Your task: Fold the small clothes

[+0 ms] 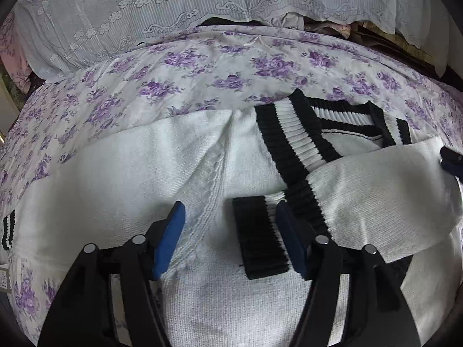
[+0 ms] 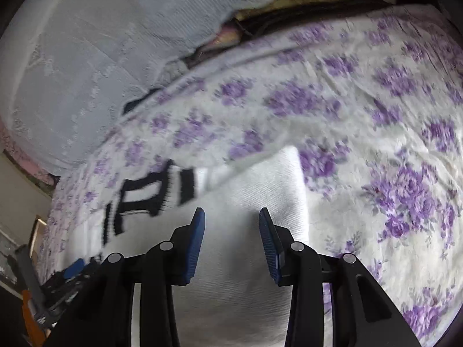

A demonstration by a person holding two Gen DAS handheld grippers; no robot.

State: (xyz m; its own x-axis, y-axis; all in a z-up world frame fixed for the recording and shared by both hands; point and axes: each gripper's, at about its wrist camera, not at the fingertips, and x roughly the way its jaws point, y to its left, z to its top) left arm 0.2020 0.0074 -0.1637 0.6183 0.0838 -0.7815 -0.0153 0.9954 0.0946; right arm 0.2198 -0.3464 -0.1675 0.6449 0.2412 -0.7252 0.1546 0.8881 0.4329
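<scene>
A white knit sweater (image 1: 139, 156) with a black-and-white striped V-neck collar (image 1: 289, 133) lies flat on the purple floral bedsheet (image 1: 202, 66). One sleeve (image 1: 376, 190) is folded across the chest and ends in a black cuff (image 1: 257, 237). My left gripper (image 1: 230, 206) hovers low over the sweater with its jaws apart. The cuff lies between them against the right-hand pad, and the other pad stands clear. One of my right gripper's pads (image 1: 450, 160) shows at the sleeve's outer fold. In the blurred right wrist view my right gripper (image 2: 231, 211) is open over white knit (image 2: 231, 260).
A pale lace cover (image 1: 144, 14) is heaped along the back of the bed. Behind it at the back right is a dark gap with clutter (image 1: 376, 34). Bare floral sheet (image 2: 390, 173) stretches to the right of the sweater. Orange and grey objects (image 2: 29, 303) stand past the bed's left edge.
</scene>
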